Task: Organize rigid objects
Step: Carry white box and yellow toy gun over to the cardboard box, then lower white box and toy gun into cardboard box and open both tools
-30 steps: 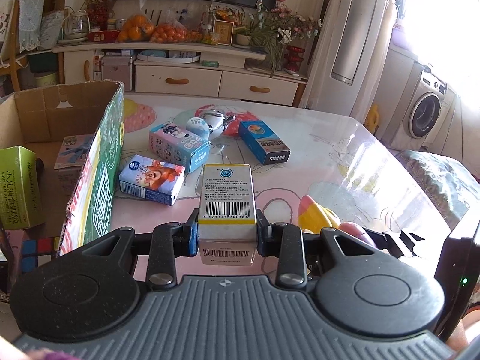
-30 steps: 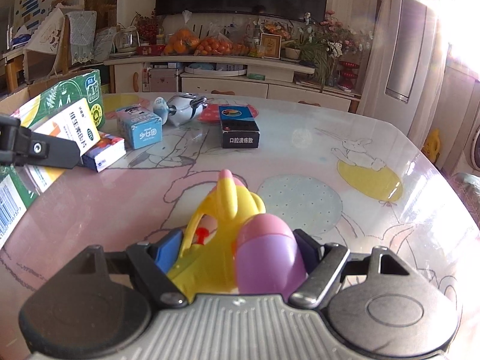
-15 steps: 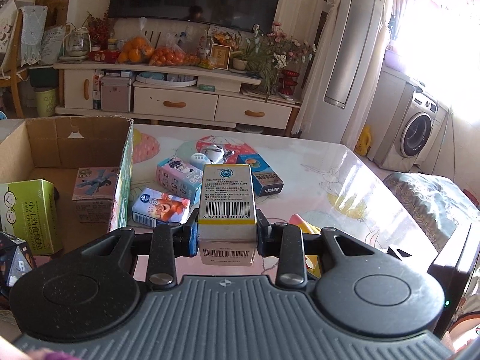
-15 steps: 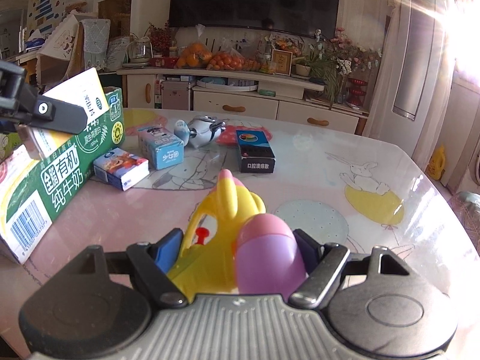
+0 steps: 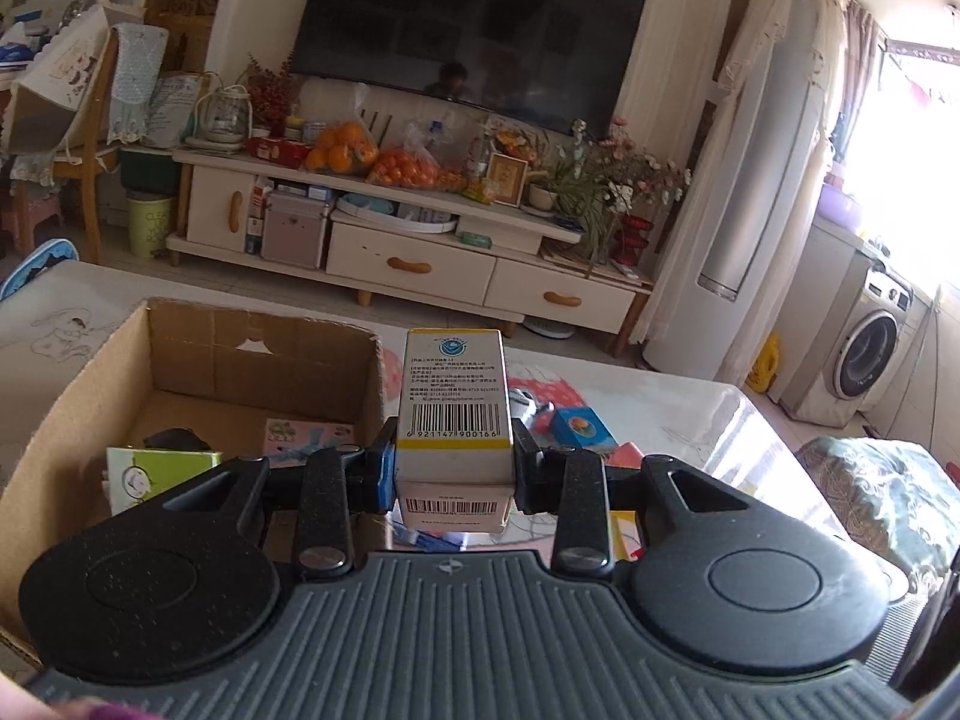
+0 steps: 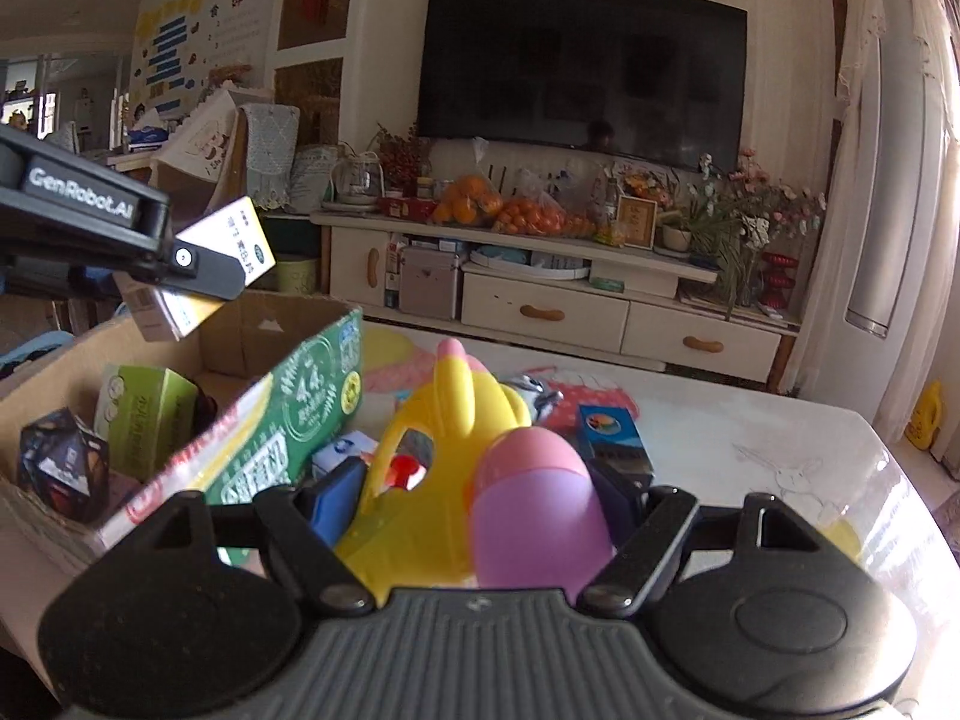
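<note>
My left gripper (image 5: 453, 471) is shut on a white and yellow medicine box (image 5: 456, 402) with barcodes, held upright in the air near the right wall of the open cardboard box (image 5: 180, 360). The right wrist view shows that same left gripper (image 6: 198, 267) and its medicine box (image 6: 240, 234) above the cardboard box (image 6: 300, 420), whose outer side is printed green. My right gripper (image 6: 474, 498) is shut on a yellow toy (image 6: 456, 414) with a pink and purple rounded part (image 6: 534, 510), lifted above the table.
Inside the cardboard box lie a green carton (image 6: 144, 414), a dark puzzle cube (image 6: 60, 468) and a flat pale box (image 5: 306, 435). A blue box (image 6: 612, 432) and a silver toy (image 6: 534, 390) lie on the table (image 6: 750, 438). A TV cabinet stands beyond.
Both grippers have risen with their loads still held. The left one has come closer to the cardboard box. The loose boxes on the table have dropped low in both views.
</note>
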Tool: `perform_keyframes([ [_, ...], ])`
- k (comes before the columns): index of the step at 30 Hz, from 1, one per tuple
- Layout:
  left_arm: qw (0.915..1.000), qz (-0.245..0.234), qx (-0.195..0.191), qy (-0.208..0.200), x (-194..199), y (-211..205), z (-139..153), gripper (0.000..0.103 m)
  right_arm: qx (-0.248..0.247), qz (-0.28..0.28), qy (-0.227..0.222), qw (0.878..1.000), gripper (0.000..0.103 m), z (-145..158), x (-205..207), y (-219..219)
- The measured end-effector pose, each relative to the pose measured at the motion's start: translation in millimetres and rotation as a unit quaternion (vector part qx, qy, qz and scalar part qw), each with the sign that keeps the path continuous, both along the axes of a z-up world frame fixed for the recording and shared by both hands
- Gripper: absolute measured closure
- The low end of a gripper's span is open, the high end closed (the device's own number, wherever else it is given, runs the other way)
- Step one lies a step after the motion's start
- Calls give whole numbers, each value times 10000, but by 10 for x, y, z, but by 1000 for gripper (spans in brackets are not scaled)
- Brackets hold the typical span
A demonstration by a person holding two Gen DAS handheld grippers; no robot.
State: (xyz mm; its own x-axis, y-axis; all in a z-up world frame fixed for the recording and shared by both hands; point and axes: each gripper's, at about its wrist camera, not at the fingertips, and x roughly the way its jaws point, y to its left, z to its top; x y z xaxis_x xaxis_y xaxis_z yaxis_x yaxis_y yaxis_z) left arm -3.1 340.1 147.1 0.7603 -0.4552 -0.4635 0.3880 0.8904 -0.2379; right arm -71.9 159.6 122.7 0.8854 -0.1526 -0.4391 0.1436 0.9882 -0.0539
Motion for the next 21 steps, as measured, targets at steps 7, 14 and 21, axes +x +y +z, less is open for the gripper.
perform_keyframes([
  [7, 9973, 714, -87, 151, 350, 319, -4, 61, -39, 625, -299, 9976, 25, 205, 240, 414],
  [14, 9934, 1089, -128, 340, 566, 517, -2, 61, -274, 1103, -315, 9930, 25, 200, 492, 759],
  [21, 9913, 1219, -59, 494, 629, 536, -29, 61, -536, 1443, -209, 9879, 25, 111, 645, 941],
])
